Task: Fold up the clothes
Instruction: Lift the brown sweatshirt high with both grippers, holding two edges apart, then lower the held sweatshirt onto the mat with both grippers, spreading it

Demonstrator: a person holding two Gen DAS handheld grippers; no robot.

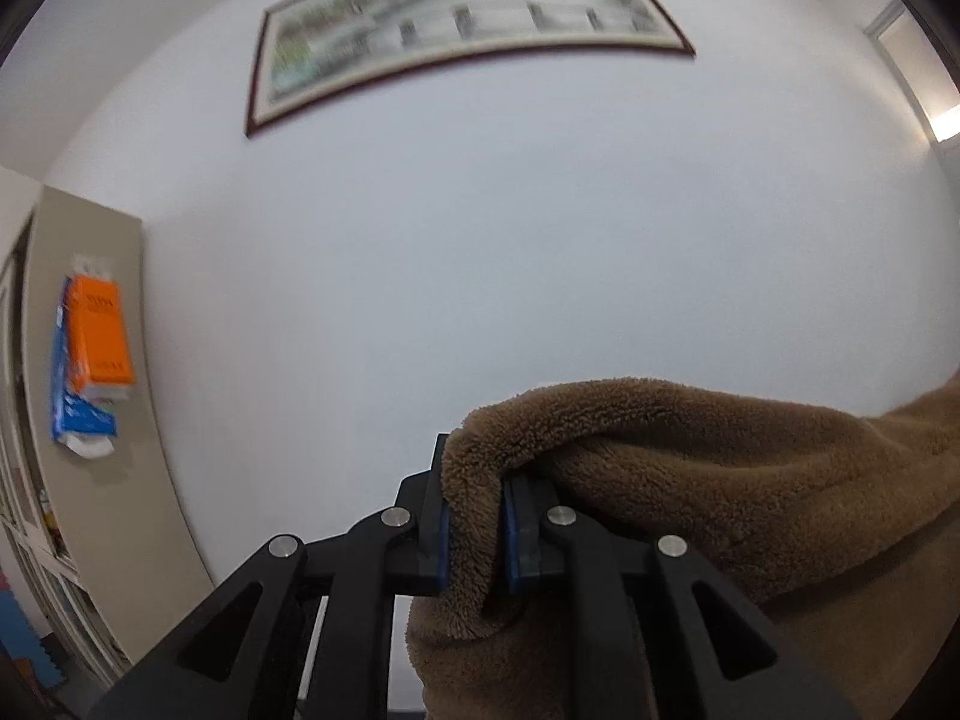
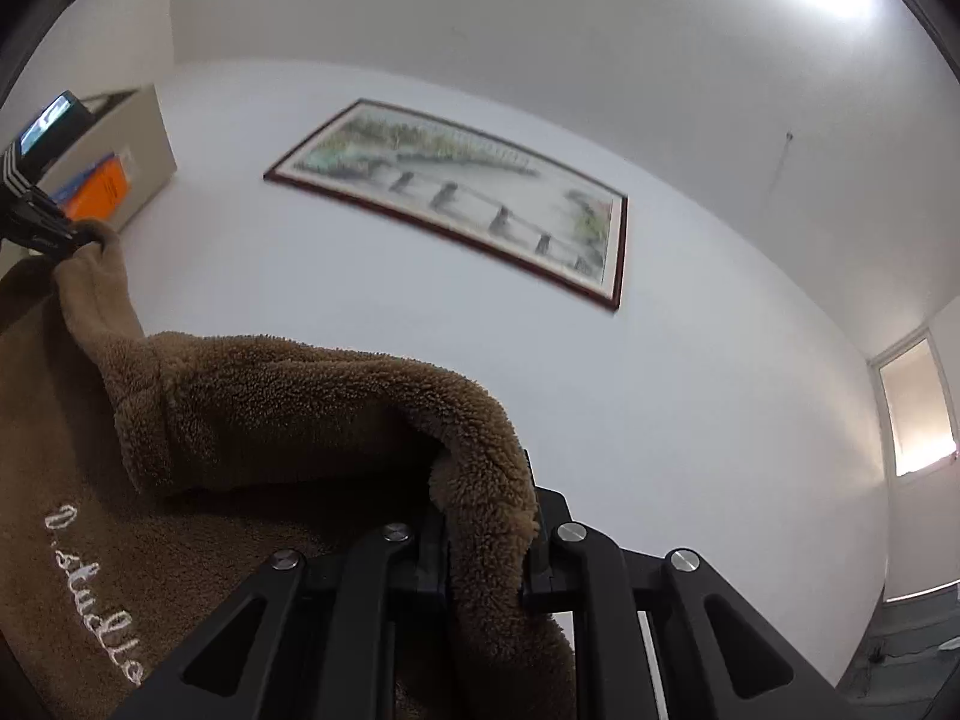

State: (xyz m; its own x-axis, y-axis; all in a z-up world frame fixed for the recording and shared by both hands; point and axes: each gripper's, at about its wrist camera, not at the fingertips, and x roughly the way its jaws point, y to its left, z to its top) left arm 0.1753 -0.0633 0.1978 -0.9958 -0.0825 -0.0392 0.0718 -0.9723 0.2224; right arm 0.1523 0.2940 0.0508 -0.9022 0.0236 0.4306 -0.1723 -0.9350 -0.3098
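Against a white wall: brown fleece garment, held aloft, stretched between both tools. Left gripper and right gripper, each pinched nearly closed on a fleece edge. Step, by judgement: spreading before a fold; next calls for a flat surface, none visible.

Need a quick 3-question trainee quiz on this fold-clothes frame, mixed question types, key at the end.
1. True or false: both hand-held grippers are clamped on the same brown fleece garment.
2. What hangs on the white wall ahead?
A) a clock
B) a framed landscape painting
C) a mirror
3. Fill in: in the right wrist view, white embroidered ____ shows on the garment at lower left.

Key:
1. True. The left hand-held gripper pinches a fold of it, and the right hand-held gripper pinches another edge.
2. B, the framed landscape painting.
3. Lettering.
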